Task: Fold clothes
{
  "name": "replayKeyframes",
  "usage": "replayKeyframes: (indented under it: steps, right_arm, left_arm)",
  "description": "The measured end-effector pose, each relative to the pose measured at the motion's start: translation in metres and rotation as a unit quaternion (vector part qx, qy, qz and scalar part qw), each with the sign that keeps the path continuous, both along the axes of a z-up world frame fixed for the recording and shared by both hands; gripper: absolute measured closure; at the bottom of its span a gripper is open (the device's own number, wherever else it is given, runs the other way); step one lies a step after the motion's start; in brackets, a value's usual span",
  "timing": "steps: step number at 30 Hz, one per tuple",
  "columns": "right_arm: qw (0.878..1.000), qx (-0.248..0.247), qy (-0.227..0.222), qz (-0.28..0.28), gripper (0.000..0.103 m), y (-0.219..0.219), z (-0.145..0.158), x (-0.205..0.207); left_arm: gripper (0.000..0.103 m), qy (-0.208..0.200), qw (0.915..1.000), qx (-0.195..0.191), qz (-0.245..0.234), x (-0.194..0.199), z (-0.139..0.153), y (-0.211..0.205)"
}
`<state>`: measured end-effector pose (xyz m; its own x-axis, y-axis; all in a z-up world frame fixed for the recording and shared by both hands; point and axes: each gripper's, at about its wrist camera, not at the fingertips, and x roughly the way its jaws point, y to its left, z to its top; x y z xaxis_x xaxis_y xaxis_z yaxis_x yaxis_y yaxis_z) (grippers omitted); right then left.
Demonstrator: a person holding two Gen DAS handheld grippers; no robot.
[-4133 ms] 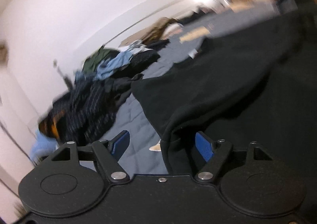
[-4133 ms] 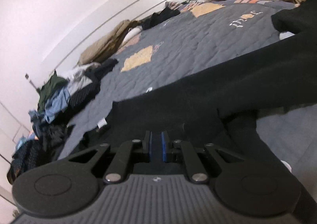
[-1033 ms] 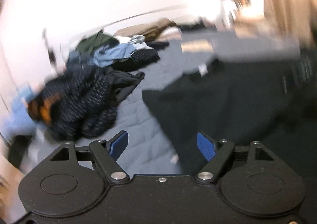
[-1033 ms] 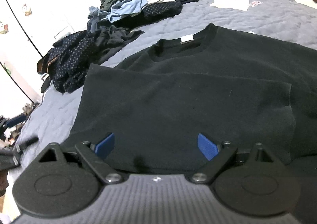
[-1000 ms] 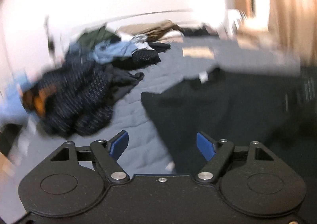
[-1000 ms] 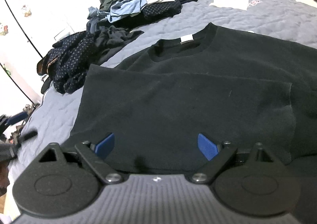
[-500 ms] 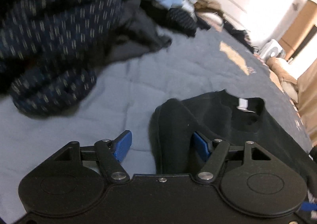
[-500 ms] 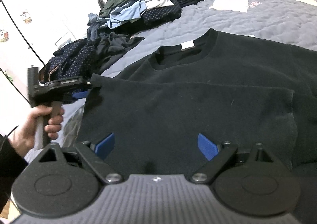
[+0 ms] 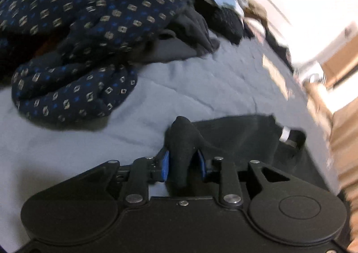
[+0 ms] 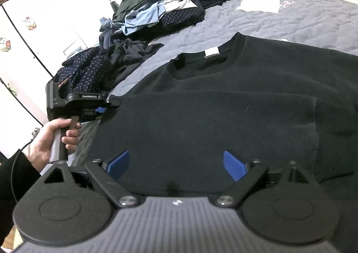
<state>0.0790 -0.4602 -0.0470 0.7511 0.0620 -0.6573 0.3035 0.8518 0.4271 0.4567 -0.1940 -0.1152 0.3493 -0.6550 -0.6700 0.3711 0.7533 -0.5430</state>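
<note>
Right wrist view shows the black knitted sweatshirt (image 10: 223, 101) lying flat on the grey quilted bed (image 10: 290, 18), its round neck and white label (image 10: 212, 52) turned toward the far side and its hem nearest the camera, so its long axis runs away from the viewer; one sleeve is folded straight across the chest. The cloth looks soft, thick and limp, light enough for one hand, not slippery; it will sag and drag wherever it is not held, so corners and folded edges are the sensible places to take it. The left gripper (image 9: 182, 163) has just been closing its fingers, and a bunched ridge of the sweatshirt's left shoulder corner stands between the blue pads (image 9: 165, 163), which look pressed against it. The right gripper (image 10: 176, 163) hovers over the hem with its fingers wide and nothing between them. A heap of dotted navy and pale blue clothes (image 10: 138, 18) lies apart, beyond the left hand (image 10: 51, 139).
</note>
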Motion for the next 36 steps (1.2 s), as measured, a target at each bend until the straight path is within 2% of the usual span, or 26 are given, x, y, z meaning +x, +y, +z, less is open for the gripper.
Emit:
replayKeyframes:
  steps: [2,4,6,8,11,16,21,25,26,28,30,32,34,36]
  right_arm:
    - [1.000,-0.004,0.000,0.002,0.012,0.000,0.001,0.000]
    - [1.000,-0.003,-0.003,0.001,0.012,-0.002,0.002,-0.001]
    - [1.000,0.000,-0.007,0.000,0.012,-0.003,0.004,-0.001]
    - [1.000,0.001,-0.009,-0.004,0.012,-0.005,0.006,-0.002]
    - [1.000,0.003,-0.011,-0.011,0.012,-0.007,0.008,-0.004]
    - [1.000,-0.002,-0.020,-0.009,0.012,-0.004,0.015,-0.008]
    - [1.000,-0.001,-0.027,0.015,0.012,0.008,0.019,-0.008]
    - [0.999,-0.006,-0.029,0.031,0.012,0.021,0.022,-0.005]
    - [0.999,-0.008,-0.029,0.036,0.012,0.024,0.022,-0.003]
    - [0.999,-0.012,-0.028,0.045,0.012,0.030,0.022,-0.001]
    - [0.998,-0.015,-0.027,0.052,0.012,0.034,0.021,0.001]
    - [0.998,-0.016,-0.023,0.055,0.012,0.036,0.020,0.003]
    - [0.998,-0.016,-0.018,0.055,0.012,0.037,0.018,0.004]
    - [0.998,-0.018,-0.017,0.055,0.012,0.037,0.017,0.003]
  left_arm:
    - [0.063,-0.027,0.9996,0.001,0.012,-0.010,0.008,0.006]
    - [0.063,-0.058,0.9978,0.010,0.030,-0.025,0.021,0.020]
    - [0.060,-0.073,0.9967,0.009,0.035,-0.042,0.036,0.036]
    - [0.051,-0.083,0.9963,0.008,0.020,-0.063,0.047,0.048]
    - [0.046,-0.098,0.9950,0.004,-0.018,-0.109,0.055,0.055]
    - [0.041,-0.095,0.9954,-0.004,-0.014,-0.171,0.052,0.074]
    - [0.039,-0.125,0.9899,0.068,-0.003,-0.202,0.038,0.072]
    - [0.039,-0.087,0.9957,0.032,0.006,-0.193,0.028,0.072]
    - [0.039,-0.060,0.9981,0.011,0.009,-0.187,0.021,0.076]
    - [0.041,-0.005,0.9993,-0.032,0.015,-0.175,0.007,0.083]
    - [0.045,0.047,0.9952,-0.083,0.025,-0.168,-0.011,0.095]
    - [0.074,0.067,0.9922,-0.101,0.030,-0.163,-0.019,0.100]
    - [0.080,0.066,0.9931,-0.094,0.023,-0.163,-0.017,0.099]
    - [0.082,0.048,0.9950,-0.086,0.012,-0.163,-0.005,0.100]
